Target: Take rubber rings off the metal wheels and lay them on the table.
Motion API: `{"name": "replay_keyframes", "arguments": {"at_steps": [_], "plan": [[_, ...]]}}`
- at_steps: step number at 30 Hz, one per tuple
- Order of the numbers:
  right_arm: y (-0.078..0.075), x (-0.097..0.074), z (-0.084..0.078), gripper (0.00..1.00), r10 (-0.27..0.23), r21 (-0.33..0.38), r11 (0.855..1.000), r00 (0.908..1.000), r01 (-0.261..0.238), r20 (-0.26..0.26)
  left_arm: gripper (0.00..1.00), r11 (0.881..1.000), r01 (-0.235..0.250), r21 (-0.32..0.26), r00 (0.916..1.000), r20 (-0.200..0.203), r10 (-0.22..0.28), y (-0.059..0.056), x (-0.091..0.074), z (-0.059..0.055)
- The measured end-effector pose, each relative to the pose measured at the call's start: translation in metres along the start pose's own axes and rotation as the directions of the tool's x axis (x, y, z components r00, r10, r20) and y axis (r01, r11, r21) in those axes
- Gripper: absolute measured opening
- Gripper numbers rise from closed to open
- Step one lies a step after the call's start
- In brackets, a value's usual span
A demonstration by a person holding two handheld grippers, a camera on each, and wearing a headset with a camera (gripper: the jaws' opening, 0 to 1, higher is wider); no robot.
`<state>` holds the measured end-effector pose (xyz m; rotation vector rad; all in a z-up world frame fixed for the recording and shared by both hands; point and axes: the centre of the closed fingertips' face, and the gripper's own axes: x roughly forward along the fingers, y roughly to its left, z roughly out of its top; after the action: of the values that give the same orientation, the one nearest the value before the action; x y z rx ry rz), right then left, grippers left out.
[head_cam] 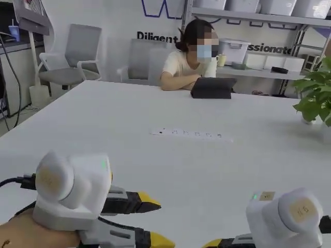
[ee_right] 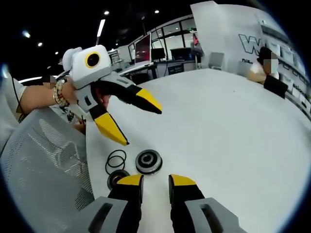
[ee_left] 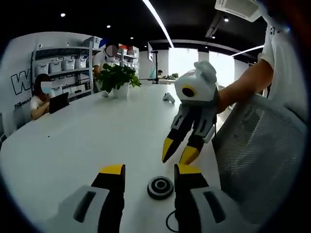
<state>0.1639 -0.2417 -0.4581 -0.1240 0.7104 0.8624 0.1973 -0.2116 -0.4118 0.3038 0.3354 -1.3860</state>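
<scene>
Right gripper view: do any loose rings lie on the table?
Yes, two thin black rings lie flat on the table, just beside a wheel.

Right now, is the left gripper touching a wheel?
Apart. The right gripper view shows bare table between the left gripper and the nearest wheel.

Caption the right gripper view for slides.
Open left gripper and open right gripper near two metal wheels and loose rubber rings.
</scene>
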Motion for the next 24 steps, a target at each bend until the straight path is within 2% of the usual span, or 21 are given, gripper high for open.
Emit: {"name": "replay_keyframes", "arguments": {"at_steps": [4, 6, 8, 11, 13, 19, 24], "plan": [[0.000, 0.000, -0.001, 0.19, -0.002, -0.008, 1.000, 1.0000, 0.002, -0.004, 0.30, 1.000, -0.003, 0.005, 0.9993, -0.037, 0.003, -0.001, 0.005, -0.012], [-0.001, 0.001, -0.001, 0.19, -0.004, -0.006, 1.000, 1.0000, 0.004, -0.002, 0.27, 1.000, -0.006, 0.019, 0.9974, -0.072, 0.008, -0.002, 0.009, -0.022], [-0.001, 0.001, -0.001, 0.20, -0.006, -0.007, 1.000, 1.0000, 0.006, 0.002, 0.25, 1.000, -0.001, 0.016, 0.9966, -0.082, 0.002, -0.004, 0.012, -0.027], [-0.001, 0.003, -0.001, 0.21, -0.004, 0.000, 1.000, 1.0000, 0.004, 0.007, 0.21, 0.999, 0.023, 0.040, 0.9915, -0.129, -0.017, -0.012, 0.015, -0.037], [-0.001, 0.003, -0.002, 0.22, -0.003, 0.008, 1.000, 1.0000, 0.003, 0.005, 0.19, 0.999, 0.022, 0.047, 0.9903, -0.138, -0.015, -0.013, 0.017, -0.039], [0.000, 0.005, -0.004, 0.22, 0.000, 0.014, 1.000, 1.0000, 0.000, -0.001, 0.17, 0.999, 0.028, 0.041, 0.9909, -0.133, -0.022, -0.017, 0.020, -0.039], [0.001, 0.005, -0.005, 0.21, 0.003, 0.008, 1.000, 1.0000, -0.003, -0.006, 0.12, 0.999, 0.025, 0.046, 0.9861, -0.165, -0.017, -0.017, 0.021, -0.044]]}}
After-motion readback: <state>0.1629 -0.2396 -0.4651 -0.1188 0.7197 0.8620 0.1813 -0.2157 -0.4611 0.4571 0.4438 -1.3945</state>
